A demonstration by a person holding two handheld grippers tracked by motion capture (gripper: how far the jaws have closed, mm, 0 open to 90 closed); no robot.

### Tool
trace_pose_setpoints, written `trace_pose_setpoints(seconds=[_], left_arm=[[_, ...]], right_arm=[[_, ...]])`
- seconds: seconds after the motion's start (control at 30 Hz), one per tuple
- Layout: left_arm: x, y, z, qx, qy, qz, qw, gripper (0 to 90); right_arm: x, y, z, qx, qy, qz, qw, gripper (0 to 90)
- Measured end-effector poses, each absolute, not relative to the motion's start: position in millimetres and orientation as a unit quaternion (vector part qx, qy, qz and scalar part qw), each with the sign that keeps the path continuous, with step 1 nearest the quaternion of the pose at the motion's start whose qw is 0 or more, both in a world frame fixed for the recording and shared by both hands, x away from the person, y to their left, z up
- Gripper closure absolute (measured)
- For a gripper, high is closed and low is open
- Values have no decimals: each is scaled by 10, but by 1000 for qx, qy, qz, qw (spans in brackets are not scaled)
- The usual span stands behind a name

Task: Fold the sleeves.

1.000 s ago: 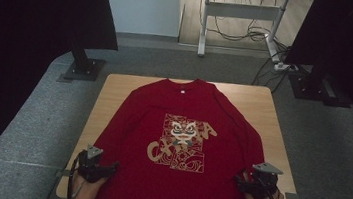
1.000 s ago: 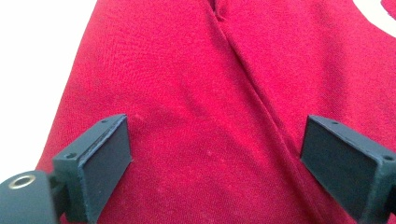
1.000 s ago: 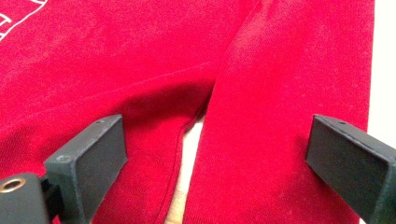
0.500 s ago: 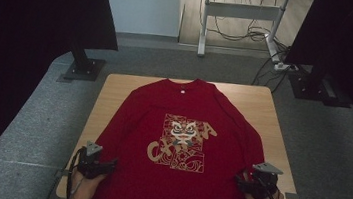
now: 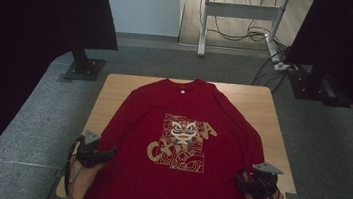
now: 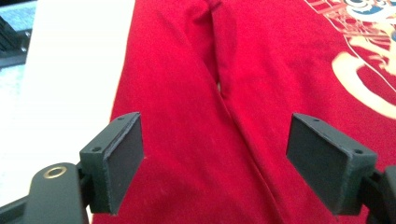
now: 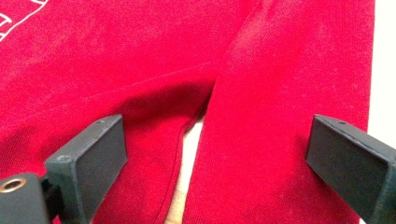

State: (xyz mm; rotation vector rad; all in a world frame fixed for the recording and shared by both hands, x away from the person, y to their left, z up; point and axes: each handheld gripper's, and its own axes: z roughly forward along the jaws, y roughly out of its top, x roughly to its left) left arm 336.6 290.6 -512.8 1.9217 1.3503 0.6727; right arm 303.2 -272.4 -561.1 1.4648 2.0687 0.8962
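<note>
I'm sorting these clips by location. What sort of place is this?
Probably a lab or recording studio, not a home: black curtains flank the wooden table, stands sit on grey carpet, and cables trail under a desk behind.

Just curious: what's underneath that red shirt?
A light wooden table lies under the red shirt, bare at its sides and in the sleeve gap. Anything else beneath the cloth is covered.

Red shirt (image 5: 179, 145) hem cut off by the high view's bottom edge, forearms cropped there too, chest print (image 6: 369, 60) blurred and clipped at the left gripper view's upper right, dark panels at the high view's upper corners unreadable
</note>
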Motion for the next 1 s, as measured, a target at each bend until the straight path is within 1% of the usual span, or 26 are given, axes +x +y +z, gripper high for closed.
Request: trace_pose_setpoints(seconds=[0.07,0.1,0.13,0.2,0.23,0.27,0.37,0.47,0.5,0.53,0.57,0.6,0.63,0.7,0.8,0.83,0.87,1.0], left_arm=[[3366,2906,-5128,739,519,259,342,208],[3437,2906,-5122,738,522,258,342,208],[3459,2909,-5124,738,522,257,342,236],[3500,2906,-5136,738,523,254,342,248],[3500,2906,-5136,738,523,254,342,271],[3537,2895,-5155,740,523,253,339,271],[3569,2882,-5171,741,523,253,337,314],[3613,2854,-5188,743,519,253,339,314],[3613,2854,-5188,743,519,253,339,365],[3648,2821,-5208,746,515,255,337,365],[3662,2808,-5220,747,514,255,336,418],[3662,2808,-5220,747,514,255,336,441],[3689,2786,-5244,750,513,258,329,441],[3714,2776,-5269,748,515,258,329,487],[3714,2776,-5269,748,515,258,329,497],[3752,2785,-5305,737,527,267,329,536],[3752,2785,-5305,737,527,267,329,545],[3783,2827,-5365,733,538,273,313,554]], right_arm=[[3032,-2724,-5611,531,750,325,225,52],[3032,-2724,-5611,531,750,325,225,52],[3032,-2724,-5611,531,750,325,224,52],[3032,-2725,-5611,530,750,325,224,52],[3032,-2725,-5611,530,750,325,224,52],[3032,-2725,-5611,530,750,325,224,52],[3032,-2724,-5611,531,750,325,224,52],[3032,-2725,-5611,530,750,325,224,52],[3032,-2725,-5611,530,750,325,224,52],[3032,-2724,-5611,531,750,325,224,52],[3032,-2724,-5611,531,750,325,224,52],[3032,-2724,-5611,531,750,325,224,52],[3032,-2724,-5611,531,750,325,224,52],[3032,-2724,-5611,531,750,325,224,52],[3032,-2724,-5611,531,750,325,224,52],[3032,-2724,-5611,531,750,325,224,52],[3032,-2724,-5611,531,750,325,224,52],[3032,-2724,-5611,530,750,325,224,52]])
